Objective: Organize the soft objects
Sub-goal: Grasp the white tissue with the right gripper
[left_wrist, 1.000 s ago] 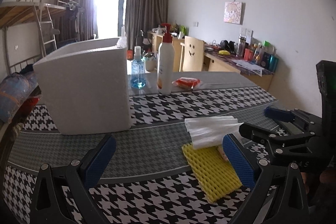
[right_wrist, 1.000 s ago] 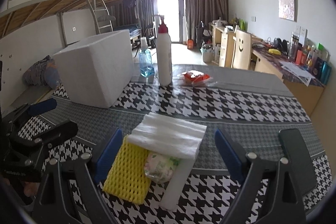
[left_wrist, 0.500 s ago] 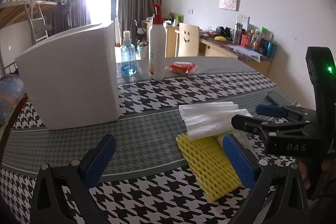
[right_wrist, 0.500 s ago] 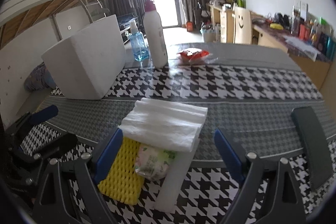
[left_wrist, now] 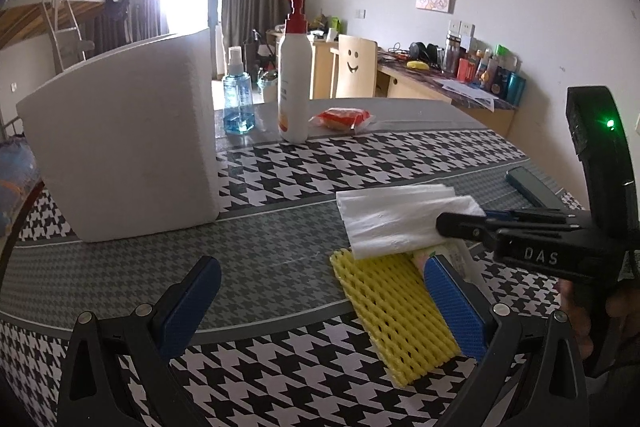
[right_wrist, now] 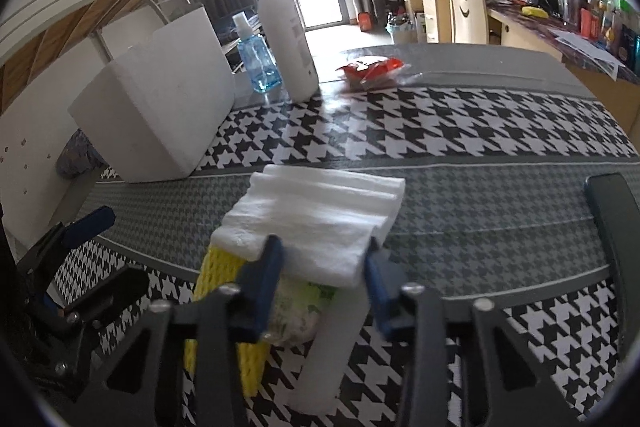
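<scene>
The right gripper [right_wrist: 326,267] had just been closing, and its blue fingers [right_wrist: 266,277] now sat against the two sides of the near end of a folded white foam sheet [right_wrist: 320,223], pinching it. The sheet lay on top of a small pile near the front edge of the table [right_wrist: 460,131]: under it was a yellow foam net [right_wrist: 218,267], a small pale packet with a green print [right_wrist: 298,311] lay beside the net, and a flat white strip [right_wrist: 332,339] ran out toward the table's edge. In the left wrist view the same gripper [left_wrist: 464,223] came in from the right with its tip on the white sheet [left_wrist: 396,215].

The left gripper [left_wrist: 324,311] hung with its fingers spread wide and nothing between them. Its right finger [left_wrist: 452,307] stood in front of the near side of the yellow net [left_wrist: 394,311]; whether it touched could not be told.

Farther back on the checked tablecloth stood a large white foam box [left_wrist: 128,151], well apart from the pile. Behind it were a blue spray bottle [left_wrist: 239,99], a tall white pump bottle [left_wrist: 295,79] and a red packet [left_wrist: 342,117]. A dark phone [left_wrist: 532,187] lay to the right of the pile.
</scene>
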